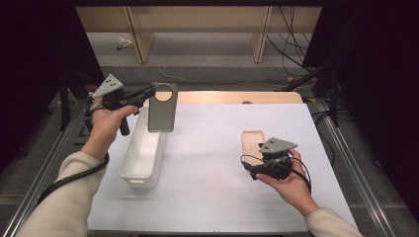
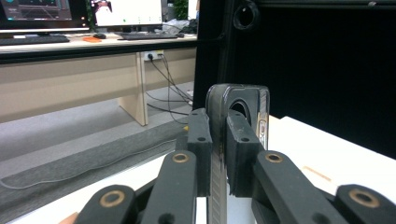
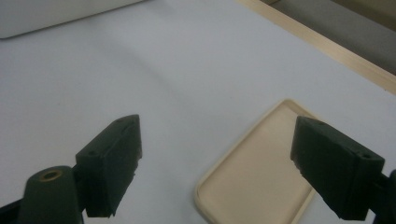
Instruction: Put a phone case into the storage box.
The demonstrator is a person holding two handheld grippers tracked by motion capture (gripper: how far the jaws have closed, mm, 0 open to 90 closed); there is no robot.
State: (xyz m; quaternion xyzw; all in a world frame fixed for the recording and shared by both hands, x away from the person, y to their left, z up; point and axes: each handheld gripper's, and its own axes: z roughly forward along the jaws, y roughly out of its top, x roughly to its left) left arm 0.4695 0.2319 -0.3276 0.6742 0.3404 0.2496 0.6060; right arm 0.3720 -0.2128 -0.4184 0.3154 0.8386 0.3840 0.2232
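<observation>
Grey case [image 1: 162, 112]: phone case with a round camera hole near its top end. Held in the air above the far end of the white bin [image 1: 143, 153], at the table's left. Long axis upright, hole end up, broad face turned toward the high view. In the left gripper view it is seen edge-on, rising between the two black jaws, hole end [image 2: 240, 106] uppermost.

Left gripper [image 1: 148, 92]: held level in the left hand [image 1: 106, 121], pointing right across the table. Jaws clamped tight on one long edge of the grey case, pads pressing both faces.

White bin: long, narrow, open-topped tub on the white sheet [image 1: 207, 163]. Long axis runs from near side to far side, far end leaning slightly right. Its inside looks bare as far as can be seen; the far end is partly covered by the hanging case.

Beige case [image 1: 252, 144]: second phone case, lying flat on the sheet, hollow side up, well right of the bin. Long axis runs near to far. In the right gripper view its rounded near corner [image 3: 261, 182] lies between the jaws and below them.

Right gripper [image 1: 257, 168]: held in the right hand [image 1: 289, 185] just at the near end of the beige case. Jaws spread wide, gripping nothing; the case sits on the sheet beneath the gap.
</observation>
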